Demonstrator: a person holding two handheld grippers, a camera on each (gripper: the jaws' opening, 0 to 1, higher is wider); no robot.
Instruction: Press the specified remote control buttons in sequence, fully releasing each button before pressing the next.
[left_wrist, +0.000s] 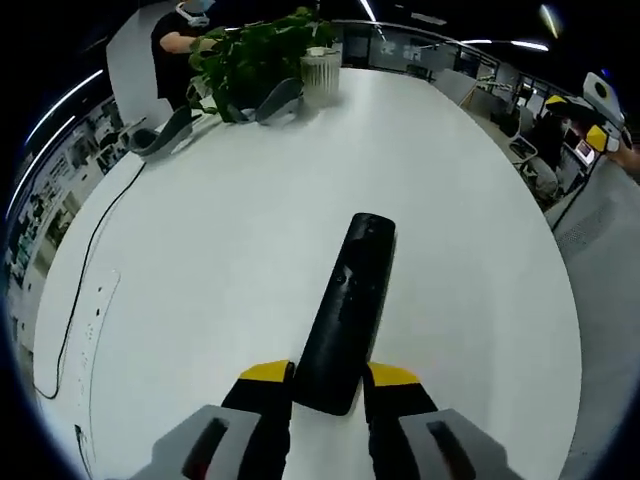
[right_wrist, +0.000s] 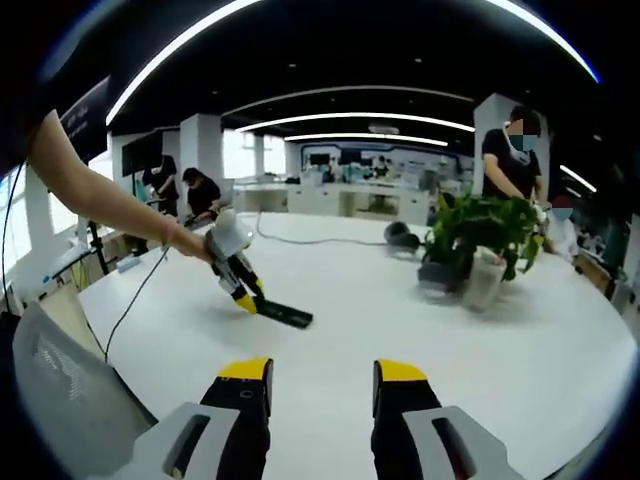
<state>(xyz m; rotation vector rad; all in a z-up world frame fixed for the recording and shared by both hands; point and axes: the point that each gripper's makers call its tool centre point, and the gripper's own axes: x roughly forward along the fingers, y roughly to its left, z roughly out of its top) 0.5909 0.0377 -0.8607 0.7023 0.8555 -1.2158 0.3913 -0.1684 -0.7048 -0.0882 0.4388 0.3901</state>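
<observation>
Left tool (left_wrist: 329, 384) grips the remote (left_wrist: 348, 310) flat on the counter (left_wrist: 200, 260); right tool (right_wrist: 320, 385) hovers released, well back.

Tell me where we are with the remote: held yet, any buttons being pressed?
Done: the left gripper has its jaws around the near end of the remote, which lies on the white table. In hand: just that hold. The right gripper is open, empty and well back from the remote, touching no button. Left: all presses, as far as this shows.
</observation>
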